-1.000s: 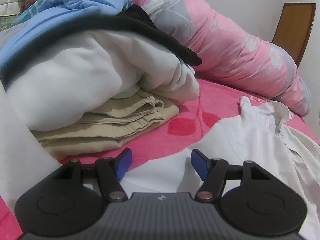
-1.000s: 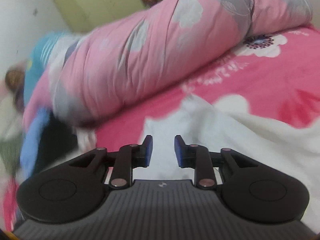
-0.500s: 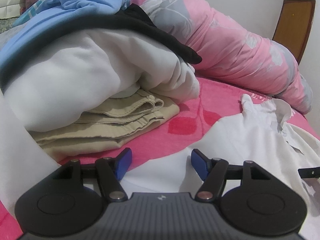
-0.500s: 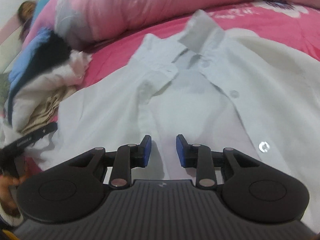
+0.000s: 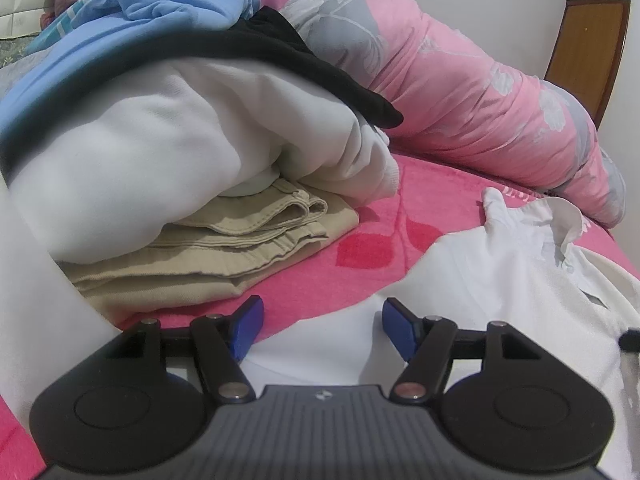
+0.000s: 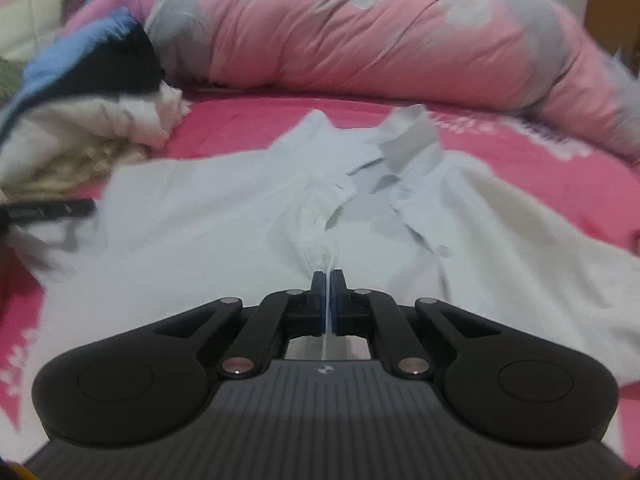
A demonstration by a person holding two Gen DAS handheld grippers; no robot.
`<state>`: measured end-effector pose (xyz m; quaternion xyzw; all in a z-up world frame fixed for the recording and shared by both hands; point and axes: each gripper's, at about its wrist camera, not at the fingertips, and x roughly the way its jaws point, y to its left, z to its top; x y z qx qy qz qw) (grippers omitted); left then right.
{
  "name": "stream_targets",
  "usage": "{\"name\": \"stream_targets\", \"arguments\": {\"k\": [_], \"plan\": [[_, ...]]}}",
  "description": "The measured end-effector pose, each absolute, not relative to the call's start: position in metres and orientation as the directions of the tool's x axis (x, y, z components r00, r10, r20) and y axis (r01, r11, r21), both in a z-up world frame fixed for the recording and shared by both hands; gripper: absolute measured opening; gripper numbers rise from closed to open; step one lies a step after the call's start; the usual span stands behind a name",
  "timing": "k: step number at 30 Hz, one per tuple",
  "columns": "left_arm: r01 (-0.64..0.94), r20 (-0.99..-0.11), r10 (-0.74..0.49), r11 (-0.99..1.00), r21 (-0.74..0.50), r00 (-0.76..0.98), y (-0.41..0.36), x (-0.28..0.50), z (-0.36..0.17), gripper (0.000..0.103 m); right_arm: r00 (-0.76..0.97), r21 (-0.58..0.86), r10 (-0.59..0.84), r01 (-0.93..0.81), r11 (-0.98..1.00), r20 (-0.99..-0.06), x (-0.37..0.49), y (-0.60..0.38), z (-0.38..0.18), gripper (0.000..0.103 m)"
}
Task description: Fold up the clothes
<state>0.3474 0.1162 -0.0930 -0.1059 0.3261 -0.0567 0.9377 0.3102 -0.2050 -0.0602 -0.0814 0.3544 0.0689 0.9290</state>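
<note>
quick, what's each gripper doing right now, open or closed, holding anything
Left gripper: open, holding nothing, over the edge of the white shirt.
Right gripper: just closed, pinching a fold of the white shirt's front.

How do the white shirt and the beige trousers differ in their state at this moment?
The white shirt lies spread open on the bed, unfolded; the beige trousers are folded in layers. The right gripper pinches the shirt's front; nothing grips the trousers. Other clothes are piled on the trousers; nothing lies on the shirt. Both rest on the pink bedcover.

white collared shirt (image 6: 224,216) flat on pink bed
</note>
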Motion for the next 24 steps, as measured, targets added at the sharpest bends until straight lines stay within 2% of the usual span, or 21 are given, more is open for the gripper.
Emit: {"name": "stream_targets", "arguments": {"k": [4,5,7,10,14,17,20,23,24], "plan": [[0.037,-0.599,-0.177,0.97,-0.239,0.781,0.116,0.349,-0.094,0.067,0.709,-0.175,0.0,-0.175,0.969,-0.706,0.317,-0.198,-0.08,0.007],[0.036,-0.6,-0.177,0.97,-0.24,0.78,0.116,0.349,-0.094,0.067,0.718,-0.196,-0.013,-0.173,0.965,-0.696,0.317,-0.197,-0.08,0.01],[0.036,-0.6,-0.178,0.97,-0.241,0.78,0.117,0.35,-0.094,0.067,0.729,-0.225,-0.046,-0.151,0.962,-0.684,0.318,-0.199,-0.073,0.029],[0.035,-0.601,-0.177,0.97,-0.241,0.779,0.116,0.351,-0.094,0.067,0.753,-0.188,-0.033,-0.121,0.975,-0.657,0.315,-0.209,-0.056,0.032],[0.034,-0.601,-0.177,0.97,-0.242,0.78,0.115,0.351,-0.094,0.067,0.782,-0.081,0.047,-0.124,0.989,-0.621,0.332,-0.22,-0.037,0.031],[0.034,-0.601,-0.176,0.97,-0.241,0.78,0.115,0.351,-0.094,0.067,0.753,0.013,0.142,-0.175,0.984,-0.642,0.358,-0.213,-0.04,0.013],[0.033,-0.601,-0.175,0.97,-0.24,0.78,0.115,0.349,-0.093,0.067,0.708,0.104,0.219,-0.202,0.974,-0.672,0.387,-0.205,-0.055,0.008],[0.034,-0.601,-0.175,0.97,-0.239,0.78,0.116,0.348,-0.093,0.068,0.68,0.042,0.137,-0.154,0.987,-0.72,0.408,-0.201,-0.081,0.008],[0.034,-0.601,-0.175,0.97,-0.239,0.78,0.116,0.348,-0.092,0.068,0.684,0.091,0.152,-0.125,0.988,-0.714,0.411,-0.209,-0.082,0.007]]}}
